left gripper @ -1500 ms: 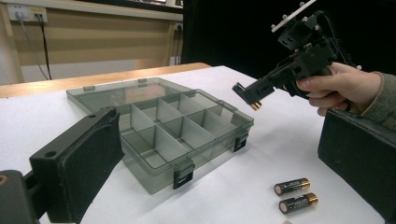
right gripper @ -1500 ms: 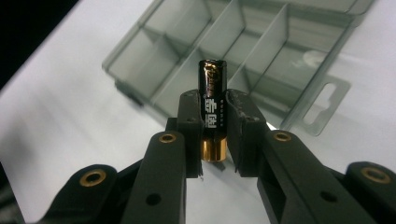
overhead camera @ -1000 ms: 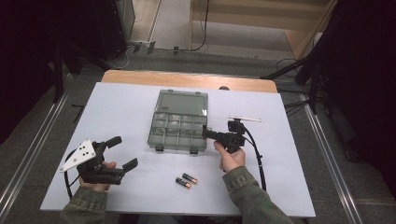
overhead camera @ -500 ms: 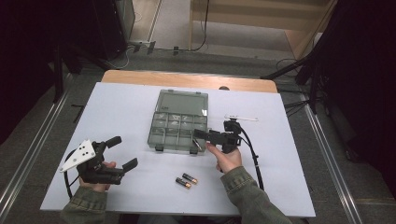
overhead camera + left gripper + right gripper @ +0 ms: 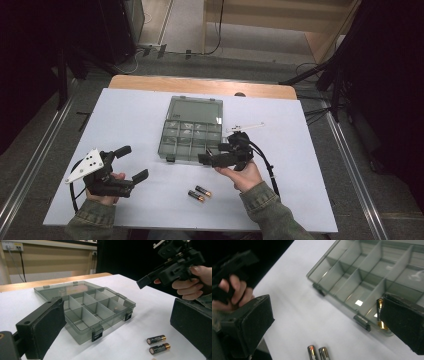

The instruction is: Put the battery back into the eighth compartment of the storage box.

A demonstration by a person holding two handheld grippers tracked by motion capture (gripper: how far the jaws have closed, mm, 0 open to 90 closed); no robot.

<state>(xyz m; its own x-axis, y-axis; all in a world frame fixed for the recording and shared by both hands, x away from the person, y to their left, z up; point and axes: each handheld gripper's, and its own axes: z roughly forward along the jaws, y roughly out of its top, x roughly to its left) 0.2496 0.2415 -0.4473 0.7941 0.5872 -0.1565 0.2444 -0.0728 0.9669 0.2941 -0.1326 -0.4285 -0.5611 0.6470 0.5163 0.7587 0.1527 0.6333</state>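
Note:
A smoky clear compartment box [image 5: 175, 156] lies with its lid laid back at the table's middle. Its dividers [image 5: 347, 282] and front wall [image 5: 82, 336] are plain in both gripper views. One battery [image 5: 380, 315] rests in the front corner compartment, partly behind my right jaw. Two more batteries [image 5: 200, 193] [image 5: 157, 343] [image 5: 318, 352] lie side by side on the table before the box. My right gripper [image 5: 212, 153] [image 5: 327, 322] [image 5: 172, 267] hovers by the box's front right corner; its jaws have just been opening and hold nothing. My left gripper [image 5: 132, 162] [image 5: 116, 330] rests open at the front left.
A thin white strip [image 5: 245, 126] lies behind the right gripper, beside the box's right edge. The white table top [image 5: 125, 120] ends in a wooden border [image 5: 200, 86] at the back. Metal rails [image 5: 30, 170] run along the floor on both sides.
The right gripper's jaws went from shut to wide open. That hand lifted and drew back a little from the box toward the front, swinging to point left. The left hand kept still.

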